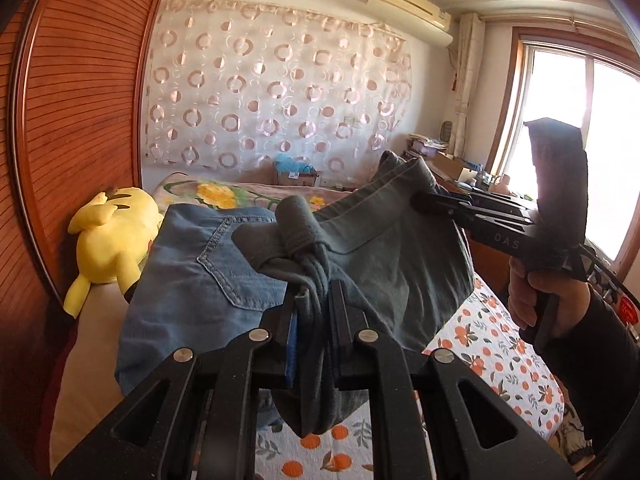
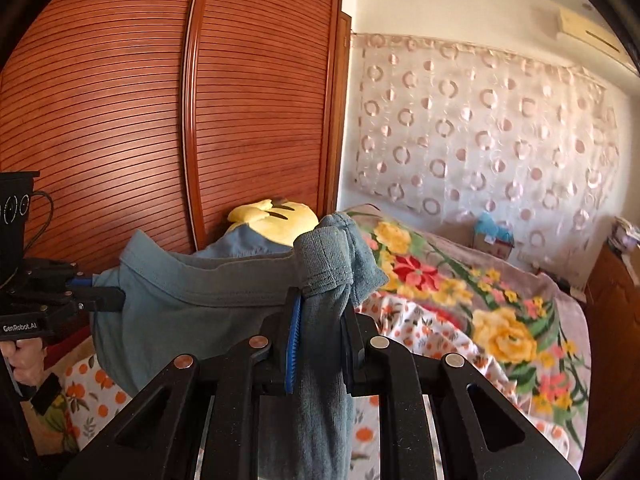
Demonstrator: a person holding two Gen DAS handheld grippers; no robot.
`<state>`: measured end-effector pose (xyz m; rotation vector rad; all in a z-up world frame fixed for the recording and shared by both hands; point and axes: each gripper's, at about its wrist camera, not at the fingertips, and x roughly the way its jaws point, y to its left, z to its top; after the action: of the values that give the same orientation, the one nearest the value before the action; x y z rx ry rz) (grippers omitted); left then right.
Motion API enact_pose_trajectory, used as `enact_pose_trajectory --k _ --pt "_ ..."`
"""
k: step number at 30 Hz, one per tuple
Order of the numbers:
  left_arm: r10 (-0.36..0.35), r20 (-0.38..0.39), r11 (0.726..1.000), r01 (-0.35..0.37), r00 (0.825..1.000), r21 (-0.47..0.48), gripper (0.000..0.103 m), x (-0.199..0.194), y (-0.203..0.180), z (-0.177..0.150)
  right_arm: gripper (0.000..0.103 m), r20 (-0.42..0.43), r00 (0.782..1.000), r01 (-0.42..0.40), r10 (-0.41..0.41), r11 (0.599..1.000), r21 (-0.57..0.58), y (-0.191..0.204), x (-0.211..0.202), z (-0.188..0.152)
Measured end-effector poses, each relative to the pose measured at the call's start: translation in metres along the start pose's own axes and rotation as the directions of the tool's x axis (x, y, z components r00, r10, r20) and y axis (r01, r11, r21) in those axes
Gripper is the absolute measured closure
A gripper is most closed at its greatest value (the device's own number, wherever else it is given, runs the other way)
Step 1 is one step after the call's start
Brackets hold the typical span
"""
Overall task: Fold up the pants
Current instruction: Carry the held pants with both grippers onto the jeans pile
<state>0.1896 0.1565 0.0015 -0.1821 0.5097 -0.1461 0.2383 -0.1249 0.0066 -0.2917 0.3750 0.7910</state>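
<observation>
Grey pants [image 1: 384, 236] hang above the bed [image 1: 492, 344], waistband stretched roughly level btwn both tools, legs drooping down. Left gripper [image 1: 310, 300] pinches one bunched corner, jaws narrow; right gripper [image 2: 320, 312] pinches the other. Jeans [image 1: 192, 268] lie behind.

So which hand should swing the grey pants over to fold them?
Probably the right gripper: its side of the grey pants hangs over open bed; the left gripper sits near the jeans.

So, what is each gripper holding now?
Left gripper: shut on the grey pants.
Right gripper: shut on the grey pants too.
</observation>
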Motion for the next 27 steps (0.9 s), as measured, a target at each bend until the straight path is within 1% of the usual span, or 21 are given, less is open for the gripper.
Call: enact_pose_trajectory --k 3,6,9,12,16,18,20,21,22,24,26,27 --pt "-0.003 0.009 1.0 0.003 1.0 -0.024 0.09 -0.001 0.002 0.0 0.086 -0.014 1.0 -0.002 0.002 1.0 -0.018 -0.007 0.018 0.009" --pt "0.004 0.013 0.999 -0.003 1.0 -0.051 0.09 -0.004 0.002 -0.006 0.086 -0.022 1.0 -0.022 0.021 0.999 -0.042 -0.009 0.04 0.025" --pt "0.027 0.014 0.997 -0.026 1.0 -0.07 0.09 -0.01 0.002 -0.012 0.086 -0.032 0.997 -0.067 0.065 0.995 -0.069 -0.005 0.07 0.044" --pt "0.056 0.011 0.993 -0.055 0.998 -0.106 0.09 -0.014 0.01 -0.013 0.086 -0.05 0.99 -0.136 0.132 0.986 -0.094 0.006 0.107 0.06" --pt "0.144 -0.018 0.981 -0.146 0.989 -0.13 0.089 -0.014 0.038 -0.014 0.086 -0.076 0.983 -0.176 0.168 0.977 -0.119 0.019 0.16 0.074" --pt "0.181 -0.034 0.972 -0.184 0.983 -0.148 0.089 -0.013 0.054 -0.016 0.086 -0.089 0.982 -0.177 0.166 0.976 -0.127 0.025 0.184 0.077" --pt "0.215 -0.068 0.961 -0.224 0.974 -0.16 0.089 -0.01 0.067 -0.02 0.086 -0.106 0.981 -0.175 0.161 0.975 -0.14 0.03 0.204 0.076" --pt "0.216 -0.083 0.959 -0.227 0.973 -0.167 0.089 -0.009 0.073 -0.022 0.086 -0.111 0.982 -0.165 0.15 0.977 -0.138 0.032 0.211 0.076" --pt "0.216 -0.092 0.957 -0.229 0.972 -0.176 0.089 -0.009 0.078 -0.025 0.085 -0.121 0.98 -0.17 0.156 0.978 -0.122 0.031 0.217 0.076" --pt "0.222 -0.101 0.954 -0.237 0.97 -0.183 0.087 -0.01 0.081 -0.028 0.073 -0.113 0.982 -0.163 0.153 0.983 -0.081 0.026 0.218 0.075" --pt "0.219 -0.086 0.955 -0.231 0.972 -0.183 0.084 -0.013 0.083 -0.029 0.072 -0.086 0.984 -0.16 0.155 0.986 -0.05 0.021 0.209 0.074" --pt "0.215 -0.076 0.957 -0.226 0.974 -0.181 0.08 -0.015 0.083 -0.029 0.072 -0.077 0.985 -0.161 0.158 0.986 -0.041 0.018 0.204 0.072"
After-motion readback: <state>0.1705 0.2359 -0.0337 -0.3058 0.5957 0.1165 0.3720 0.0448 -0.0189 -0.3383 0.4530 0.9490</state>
